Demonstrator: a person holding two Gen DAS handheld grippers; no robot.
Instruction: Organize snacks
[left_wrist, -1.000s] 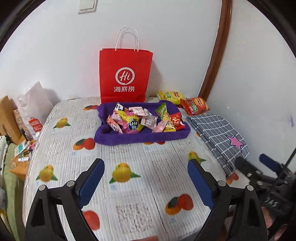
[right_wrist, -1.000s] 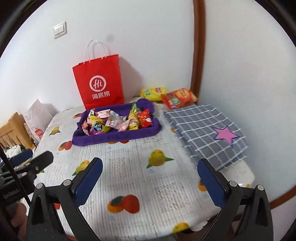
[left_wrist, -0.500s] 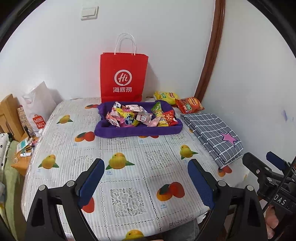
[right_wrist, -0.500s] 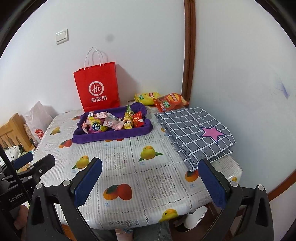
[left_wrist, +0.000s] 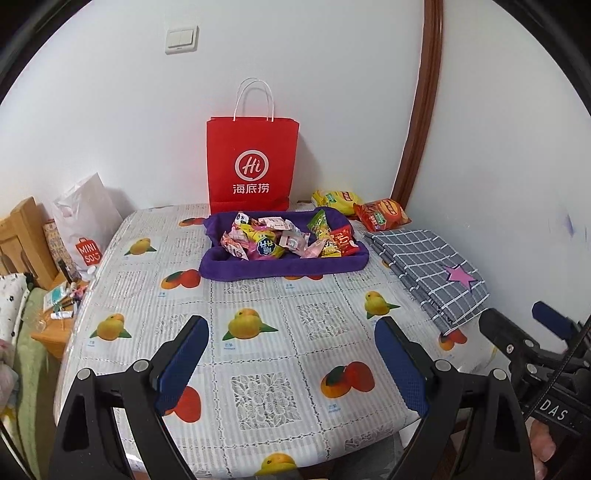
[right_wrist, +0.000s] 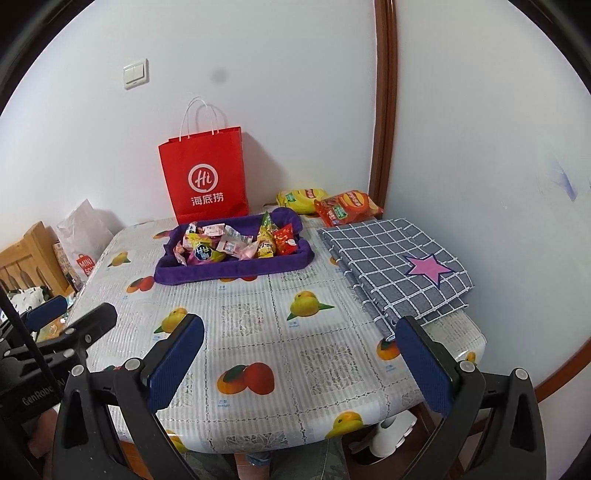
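Observation:
A purple tray (left_wrist: 280, 266) (right_wrist: 229, 271) at the far middle of the table holds several small snack packets (left_wrist: 284, 240) (right_wrist: 236, 243). A yellow chip bag (left_wrist: 334, 199) (right_wrist: 301, 195) and an orange chip bag (left_wrist: 382, 214) (right_wrist: 347, 206) lie behind it at the far right corner. My left gripper (left_wrist: 291, 365) is open and empty above the table's near edge, far from the tray. My right gripper (right_wrist: 303, 365) is open and empty, also over the near edge.
A red paper bag (left_wrist: 251, 166) (right_wrist: 205, 181) stands against the wall behind the tray. A folded grey checked cloth with a pink star (left_wrist: 428, 273) (right_wrist: 395, 266) lies on the right side. A fruit-print tablecloth (left_wrist: 266, 339) covers the table. A white bag (left_wrist: 86, 225) and wooden furniture stand left.
Both grippers have pulled back and risen away from the tray, so more of the table and its near edge shows. Both stay open and empty.

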